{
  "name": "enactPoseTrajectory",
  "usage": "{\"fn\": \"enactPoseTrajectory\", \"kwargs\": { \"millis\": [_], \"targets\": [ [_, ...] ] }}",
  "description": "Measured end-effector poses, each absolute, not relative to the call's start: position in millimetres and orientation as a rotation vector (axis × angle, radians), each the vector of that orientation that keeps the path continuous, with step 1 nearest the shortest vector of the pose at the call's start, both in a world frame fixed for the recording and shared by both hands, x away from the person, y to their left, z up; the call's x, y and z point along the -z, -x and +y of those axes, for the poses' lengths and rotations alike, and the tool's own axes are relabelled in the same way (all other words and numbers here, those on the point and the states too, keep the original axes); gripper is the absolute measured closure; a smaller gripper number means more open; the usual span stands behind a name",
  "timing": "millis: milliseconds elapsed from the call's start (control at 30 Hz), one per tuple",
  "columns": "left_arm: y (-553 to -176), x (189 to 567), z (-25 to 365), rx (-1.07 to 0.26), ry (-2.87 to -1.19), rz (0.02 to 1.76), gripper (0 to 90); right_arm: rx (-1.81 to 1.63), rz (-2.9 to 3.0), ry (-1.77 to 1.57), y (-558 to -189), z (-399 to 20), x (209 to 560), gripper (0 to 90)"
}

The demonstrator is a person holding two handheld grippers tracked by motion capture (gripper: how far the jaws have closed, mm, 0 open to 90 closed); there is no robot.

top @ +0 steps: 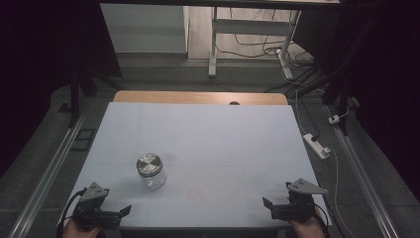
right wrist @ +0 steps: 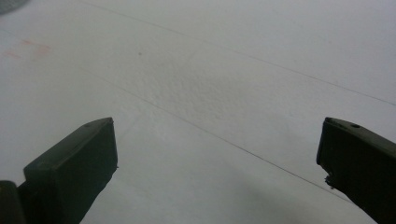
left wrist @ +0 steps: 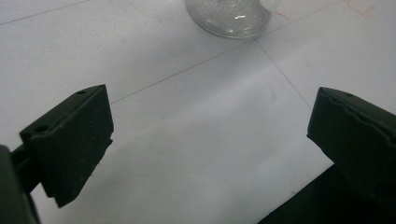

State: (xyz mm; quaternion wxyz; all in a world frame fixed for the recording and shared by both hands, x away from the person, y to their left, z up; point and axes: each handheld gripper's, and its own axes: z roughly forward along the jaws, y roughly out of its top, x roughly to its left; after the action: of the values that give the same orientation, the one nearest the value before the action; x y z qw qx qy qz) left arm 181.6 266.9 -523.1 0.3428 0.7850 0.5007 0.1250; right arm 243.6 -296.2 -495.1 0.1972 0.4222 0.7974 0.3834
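A clear glass jar (top: 151, 171) with a silver metal lid stands upright on the white table sheet (top: 213, 144), left of centre and toward the near side. My left gripper (top: 116, 208) rests at the near left corner, a short way in front of and to the left of the jar. In the left gripper view its jaws (left wrist: 210, 126) stand wide apart over bare sheet, with the jar's base (left wrist: 229, 18) ahead at the top edge. My right gripper (top: 271, 208) sits at the near right corner, far from the jar. Nothing lies between its wide-open jaws (right wrist: 217, 149).
A strip of wooden tabletop (top: 200, 97) shows beyond the sheet's far edge. On the floor to the right lie a white power strip (top: 317, 145) and cables. A white desk frame (top: 214, 44) stands behind the table. Metal rails run along both sides.
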Motion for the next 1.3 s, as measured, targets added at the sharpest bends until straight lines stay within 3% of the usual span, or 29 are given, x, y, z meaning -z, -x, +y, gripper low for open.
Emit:
{"fn": "enactPoseTrajectory", "kwargs": {
  "millis": [1033,1300],
  "targets": [
    [-185.5,524.2,265.5,-0.295,-2.066,1.327,0.0,-1.107,2.293,-1.175,-246.2,-296.4,496.4,0.0],
    [-186.7,520.1,262.4,-0.351,-2.05,1.288,0.0,-1.106,2.302,-1.176,-246.8,-296.0,496.7,0.0]
  ]
}}
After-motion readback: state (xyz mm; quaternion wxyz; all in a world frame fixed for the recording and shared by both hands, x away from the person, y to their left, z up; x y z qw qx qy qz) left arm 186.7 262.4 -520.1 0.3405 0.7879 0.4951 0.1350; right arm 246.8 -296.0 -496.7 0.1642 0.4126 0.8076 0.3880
